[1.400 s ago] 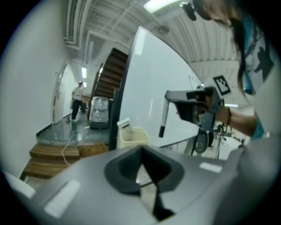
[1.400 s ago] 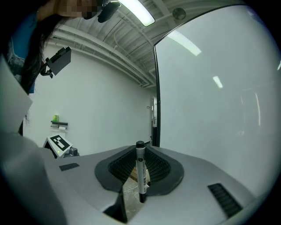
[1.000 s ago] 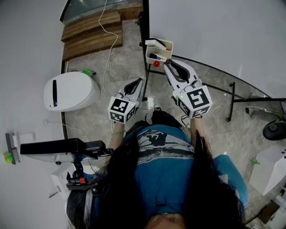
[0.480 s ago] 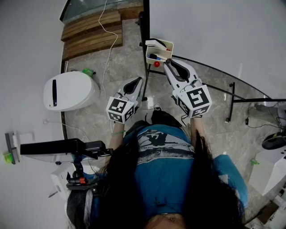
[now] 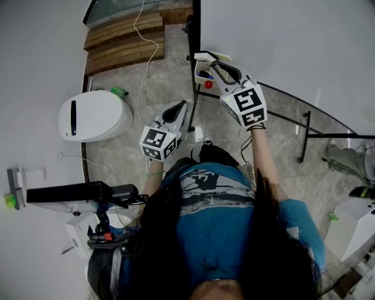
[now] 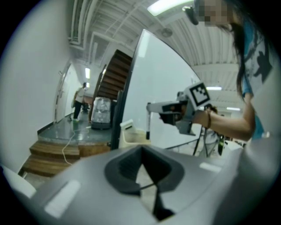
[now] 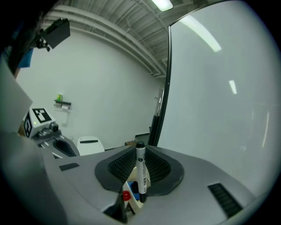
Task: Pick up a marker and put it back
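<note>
- The right gripper (image 5: 210, 60) had its fingers (image 7: 119, 169) pinching a white marker (image 7: 140, 167) with a black cap, held upright.
- The marker stood over the holder (image 6: 131, 137) fixed at the whiteboard's (image 5: 281, 47) edge.
- The left gripper (image 5: 177, 111) hung lower, well apart from the holder, its fingers (image 6: 127, 169) pressed together on nothing.

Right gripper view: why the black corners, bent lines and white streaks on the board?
Right gripper view: a wide-angle lens rounds the picture and bows the whiteboard edge; the streaks are likely glare from the ceiling light; the marker is sharp. Head view: same bowing.
</note>
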Demonstrator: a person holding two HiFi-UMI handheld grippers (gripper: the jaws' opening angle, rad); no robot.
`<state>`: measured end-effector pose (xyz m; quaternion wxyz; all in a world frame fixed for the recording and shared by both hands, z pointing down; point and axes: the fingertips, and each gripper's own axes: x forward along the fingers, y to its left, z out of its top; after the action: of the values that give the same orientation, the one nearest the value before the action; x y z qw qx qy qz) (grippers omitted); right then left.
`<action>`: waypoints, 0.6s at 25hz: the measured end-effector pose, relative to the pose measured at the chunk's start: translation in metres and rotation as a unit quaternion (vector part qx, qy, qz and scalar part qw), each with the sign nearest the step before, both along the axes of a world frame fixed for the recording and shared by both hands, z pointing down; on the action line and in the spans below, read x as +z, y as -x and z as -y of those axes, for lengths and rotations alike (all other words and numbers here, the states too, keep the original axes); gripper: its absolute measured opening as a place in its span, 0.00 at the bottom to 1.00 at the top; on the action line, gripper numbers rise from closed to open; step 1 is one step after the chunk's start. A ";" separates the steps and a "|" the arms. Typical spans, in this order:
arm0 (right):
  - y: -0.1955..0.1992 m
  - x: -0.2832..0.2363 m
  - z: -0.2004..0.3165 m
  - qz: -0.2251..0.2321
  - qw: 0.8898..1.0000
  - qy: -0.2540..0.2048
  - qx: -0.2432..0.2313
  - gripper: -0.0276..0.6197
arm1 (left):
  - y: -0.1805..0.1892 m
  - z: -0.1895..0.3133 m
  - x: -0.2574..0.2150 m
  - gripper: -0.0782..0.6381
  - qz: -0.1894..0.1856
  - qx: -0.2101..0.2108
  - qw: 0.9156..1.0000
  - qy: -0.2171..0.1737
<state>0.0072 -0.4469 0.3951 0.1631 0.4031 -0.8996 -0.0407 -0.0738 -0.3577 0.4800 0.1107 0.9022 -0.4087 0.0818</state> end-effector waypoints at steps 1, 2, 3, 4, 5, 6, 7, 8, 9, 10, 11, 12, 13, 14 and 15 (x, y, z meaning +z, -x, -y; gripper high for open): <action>0.003 0.011 0.008 -0.023 1.000 0.003 -0.003 0.15 | 0.000 0.001 0.001 0.11 0.000 -0.001 1.000 0.001; 0.007 0.022 0.015 -0.047 0.999 0.007 -0.007 0.15 | 0.000 0.001 0.001 0.11 0.001 -0.002 1.000 0.001; 0.010 0.033 0.020 -0.071 0.997 0.010 -0.011 0.15 | 0.001 0.001 0.001 0.11 0.001 -0.003 1.000 0.002; 0.014 0.043 0.024 -0.092 0.995 0.015 -0.016 0.15 | 0.002 0.001 0.001 0.11 0.001 -0.004 1.000 0.003; 0.018 0.051 0.025 -0.112 0.993 0.021 -0.021 0.15 | 0.003 -0.001 0.000 0.11 0.001 -0.006 1.000 0.003; 0.021 0.058 0.024 -0.128 0.991 0.028 -0.025 0.15 | 0.004 -0.003 -0.002 0.11 0.001 -0.007 1.000 0.003; 0.024 0.065 0.022 -0.142 0.989 0.037 -0.027 0.15 | 0.005 -0.006 -0.005 0.11 0.000 -0.009 1.000 0.003; 0.026 0.071 0.021 -0.153 0.987 0.047 -0.028 0.15 | 0.006 -0.009 -0.008 0.11 0.000 -0.010 1.000 0.002; 0.028 0.077 0.020 -0.159 0.985 0.056 -0.027 0.15 | 0.008 -0.011 -0.010 0.11 -0.001 -0.012 1.000 0.001; 0.029 0.082 0.020 -0.163 0.984 0.065 -0.025 0.15 | 0.009 -0.012 -0.011 0.11 -0.001 -0.013 1.000 0.001; 0.030 0.087 0.021 -0.162 0.984 0.073 -0.023 0.15 | 0.010 -0.012 -0.011 0.11 -0.001 -0.015 1.000 0.000; 0.030 0.091 0.022 -0.159 0.984 0.080 -0.022 0.15 | 0.011 -0.012 -0.011 0.11 -0.002 -0.017 1.000 0.000; 0.031 0.094 0.022 -0.154 0.984 0.088 -0.022 0.15 | 0.012 -0.012 -0.011 0.11 -0.002 -0.019 1.000 0.001; 0.032 0.097 0.022 -0.148 0.984 0.096 -0.023 0.15 | 0.013 -0.012 -0.010 0.11 -0.002 -0.020 1.000 0.001; 0.034 0.098 0.022 -0.143 0.984 0.104 -0.025 0.16 | 0.014 -0.012 -0.010 0.11 -0.002 -0.021 1.000 0.001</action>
<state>-0.0264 -0.4691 0.4932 0.3303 0.3512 -0.8760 -0.0086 -0.0874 -0.3453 0.4699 0.1144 0.8934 -0.4273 0.0780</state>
